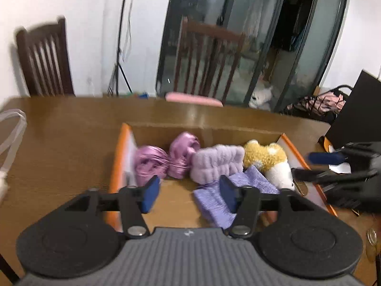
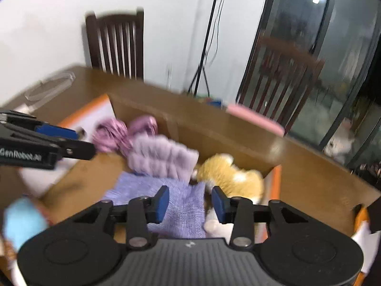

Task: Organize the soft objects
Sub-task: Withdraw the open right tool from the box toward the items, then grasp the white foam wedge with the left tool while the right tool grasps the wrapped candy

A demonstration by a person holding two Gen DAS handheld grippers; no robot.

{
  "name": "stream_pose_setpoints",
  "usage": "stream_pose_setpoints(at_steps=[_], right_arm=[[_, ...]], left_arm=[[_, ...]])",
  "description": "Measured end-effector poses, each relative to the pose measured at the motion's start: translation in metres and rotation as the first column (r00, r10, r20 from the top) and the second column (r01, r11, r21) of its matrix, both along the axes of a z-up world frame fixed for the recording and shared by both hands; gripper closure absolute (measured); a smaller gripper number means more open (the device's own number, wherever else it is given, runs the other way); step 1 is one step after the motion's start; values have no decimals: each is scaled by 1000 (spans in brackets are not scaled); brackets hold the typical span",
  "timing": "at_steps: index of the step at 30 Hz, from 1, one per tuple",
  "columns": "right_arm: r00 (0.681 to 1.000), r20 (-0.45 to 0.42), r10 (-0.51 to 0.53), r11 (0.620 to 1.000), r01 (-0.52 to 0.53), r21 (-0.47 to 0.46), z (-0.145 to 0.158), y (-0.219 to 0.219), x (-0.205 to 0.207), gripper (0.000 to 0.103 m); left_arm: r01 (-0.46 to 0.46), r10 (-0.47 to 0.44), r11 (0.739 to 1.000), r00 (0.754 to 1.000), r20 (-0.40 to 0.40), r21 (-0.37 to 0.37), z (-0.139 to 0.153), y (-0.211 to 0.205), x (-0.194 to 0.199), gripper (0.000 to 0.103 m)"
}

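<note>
A wooden table (image 1: pixel 71 128) carries an open cardboard box (image 1: pixel 202 128). Inside the box, along its far wall, sit two pink satin bundles (image 1: pixel 164 159), a lilac fluffy band (image 1: pixel 215 164) and a yellow plush toy (image 1: pixel 269 162); a purple knitted cloth (image 1: pixel 214 202) lies nearer. Left gripper (image 1: pixel 188 190) and right gripper (image 2: pixel 189 202) hover over the box — both parted, gripping nothing.

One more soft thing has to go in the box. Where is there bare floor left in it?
Bare cardboard shows at the near left of the box, between the pink bundles and the purple cloth. The far side and the right, by the plush toy, are crowded.
</note>
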State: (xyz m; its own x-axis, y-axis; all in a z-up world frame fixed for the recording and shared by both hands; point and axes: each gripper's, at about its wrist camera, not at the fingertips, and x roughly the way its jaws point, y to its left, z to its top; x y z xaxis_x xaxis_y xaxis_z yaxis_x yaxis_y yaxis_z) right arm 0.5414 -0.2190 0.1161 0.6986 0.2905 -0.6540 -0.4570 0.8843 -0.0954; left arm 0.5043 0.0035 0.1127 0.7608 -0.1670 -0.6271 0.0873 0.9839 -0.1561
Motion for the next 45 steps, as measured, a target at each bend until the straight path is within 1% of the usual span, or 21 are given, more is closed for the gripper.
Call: stream_pose_setpoints(at_steps=[1,2,4,8,9,11,14,16,18,19,21,23,26,28,30,32,35,39,42,44,45], right_arm=[[1000,28,1,1000,-1,11,14,-6,-13,60],[999,53,2,1000,-3,20,26,-15,-24,55],[994,106,-7,999,3,38,47,-27,-50,47],[986,168,-6,998,-5,61,73,-41,-100,46],[983,182,-2,998,-11,68,77,-41,-113,46],[978,208,2,996,-21,90,86,-42,-140,46],[970,243,17,990,-50,132,90,-38,-180,46],[966,255,34,981,-81,179,84,-39,-210,46],[965,258,57,963,-121,240,71,-40,-238,41],[966,250,68,953,-137,271,61,-41,-252,37],[969,235,83,935,-157,319,40,-44,-278,36],[975,212,66,927,-139,348,15,-47,-300,36],[981,190,25,932,-92,351,-17,-48,-332,36],[984,180,12,930,-77,360,-35,-47,-349,36],[989,149,16,923,-72,377,-52,-44,-357,36],[991,134,28,928,-76,364,-65,-34,-363,36],[991,129,35,938,-77,337,-76,-17,-361,37],[992,112,48,934,-85,347,-82,-3,-340,37],[993,95,66,929,-96,358,-86,10,-317,40],[994,77,80,925,-103,366,-88,20,-299,47],[994,68,89,924,-108,366,-88,26,-289,49]], left_arm=[[-16,15,1000,1000,24,14,11,7,-16,28],[-27,25,999,998,50,28,21,12,-29,23],[-46,38,997,993,113,64,38,22,-62,19],[-56,34,992,980,198,109,63,34,-122,16],[-54,29,992,977,213,111,67,35,-135,16],[-48,18,992,969,248,114,74,36,-161,10],[-63,27,992,952,306,108,76,36,-204,6],[-70,35,993,943,330,95,69,36,-232,4],[-79,48,994,939,341,76,54,36,-263,2],[-81,51,994,940,337,75,45,34,-278,2],[-81,49,993,945,323,85,28,30,-303,2],[-87,54,992,949,310,93,10,26,-329,2],[-106,79,991,955,288,82,-18,22,-360,1],[-111,94,992,962,258,54,-32,22,-371,1],[-108,101,994,973,208,26,-47,24,-371,1],[-109,103,994,981,166,29,-59,26,-363,1],[-124,115,991,980,161,49,-69,28,-358,1],[-120,116,993,983,144,19,-77,31,-338,2],[-118,115,993,983,143,13,-80,31,-317,11],[-116,114,993,983,143,7,-82,34,-299,26],[-113,112,994,983,143,0,-83,36,-290,29]])
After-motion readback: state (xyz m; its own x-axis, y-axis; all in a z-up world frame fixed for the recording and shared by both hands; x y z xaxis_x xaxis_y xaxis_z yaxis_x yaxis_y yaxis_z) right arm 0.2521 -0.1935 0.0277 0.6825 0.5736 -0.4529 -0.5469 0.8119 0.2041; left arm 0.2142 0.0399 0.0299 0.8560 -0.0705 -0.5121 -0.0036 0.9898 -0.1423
